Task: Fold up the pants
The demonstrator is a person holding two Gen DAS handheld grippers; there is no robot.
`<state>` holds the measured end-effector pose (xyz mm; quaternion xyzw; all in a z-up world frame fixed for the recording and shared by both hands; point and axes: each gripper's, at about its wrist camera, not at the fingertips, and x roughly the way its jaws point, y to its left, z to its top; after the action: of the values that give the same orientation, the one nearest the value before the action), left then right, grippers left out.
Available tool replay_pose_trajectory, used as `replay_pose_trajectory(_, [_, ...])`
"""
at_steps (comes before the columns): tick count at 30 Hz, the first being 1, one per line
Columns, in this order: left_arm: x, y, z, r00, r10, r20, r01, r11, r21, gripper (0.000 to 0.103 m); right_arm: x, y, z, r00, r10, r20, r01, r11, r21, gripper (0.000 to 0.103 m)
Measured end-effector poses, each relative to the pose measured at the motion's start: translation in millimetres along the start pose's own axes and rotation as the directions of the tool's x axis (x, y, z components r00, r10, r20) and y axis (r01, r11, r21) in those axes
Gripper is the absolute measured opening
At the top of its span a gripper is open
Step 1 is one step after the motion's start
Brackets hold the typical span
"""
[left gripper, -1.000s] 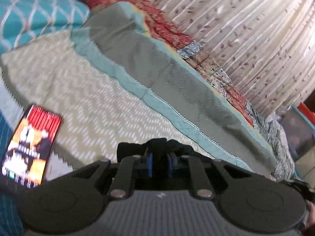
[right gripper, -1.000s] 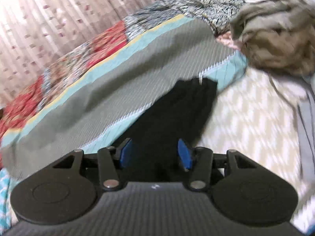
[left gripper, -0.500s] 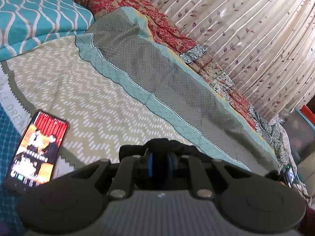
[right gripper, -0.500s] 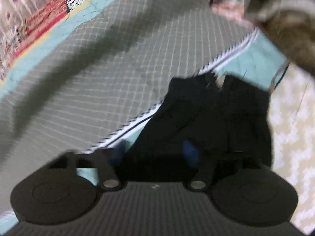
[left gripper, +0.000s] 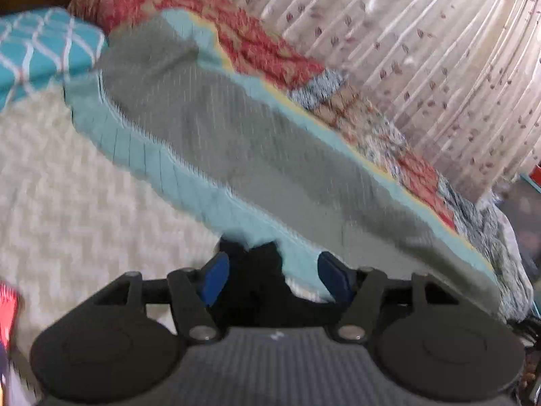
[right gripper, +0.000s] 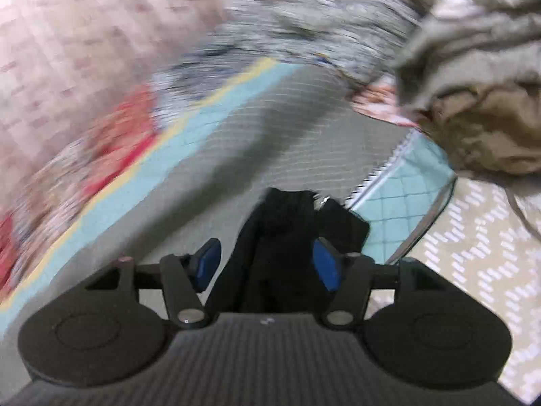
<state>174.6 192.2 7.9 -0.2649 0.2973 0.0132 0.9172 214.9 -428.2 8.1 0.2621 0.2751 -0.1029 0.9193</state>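
Soft, warm indoor light is falling evenly over both views, with the pale curtain [left gripper: 422, 50] glowing brightest. Motion blur is smearing the bedding, heaviest toward the far edge of the bed in the right wrist view. Fisheye distortion is bending the picture edges, and the corners are darkening into vignette. Shadows are staying faint and diffuse.

Each camera sat just behind its own gripper and looked forward and down along the fingers, close over the bed. The left view faced the grey quilt [left gripper: 257, 155] running to lower right, the curtain [left gripper: 422, 50] upper right; the right view had the quilt [right gripper: 287, 128] mid-frame, the curtain [right gripper: 84, 23] upper left. Both views shared these, and each was blurred.
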Motion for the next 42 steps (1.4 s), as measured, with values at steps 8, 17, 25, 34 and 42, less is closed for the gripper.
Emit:
replay_pose_trajectory(8, [-45.8,37.8,-62.9,0.992,-0.032,-0.125,0.018,0.994,-0.111,0.06,-149.5,55.5,-173.0,0.823,0.382,-0.422,-0.557,0.689,-0.463,0.087])
replay_pose_trajectory(17, [-64.3,40.8,-101.5,0.97,-0.052,-0.239,0.019,0.99,-0.137,0.06,-122.2,105.0,-300.6,0.916,0.107,-0.387,-0.397,0.372,-0.839,0.078])
replay_pose_trajectory(25, [-51.4,15.9,-89.3,0.975,-0.086,-0.203,0.067,0.993,-0.096,0.06,-49.4,53.5,-121.2,0.613,0.614,-0.497,-0.632,0.759,0.158,0.022])
replay_pose_trajectory(34, [12.0,-21.0,-102.2,0.941,-0.125,-0.313,0.109,0.992,-0.069,0.068,-11.8,1.0,-85.3,0.951,0.152,-0.268,-0.174,0.983,-0.058,0.074])
replay_pose_trajectory(42, [52.6,-50.7,-112.6,0.927,-0.194,-0.323,0.169,0.98,-0.104,0.093,-99.7,-64.5,-95.8,0.988,0.125,-0.092,-0.129,0.991,-0.041,0.077])
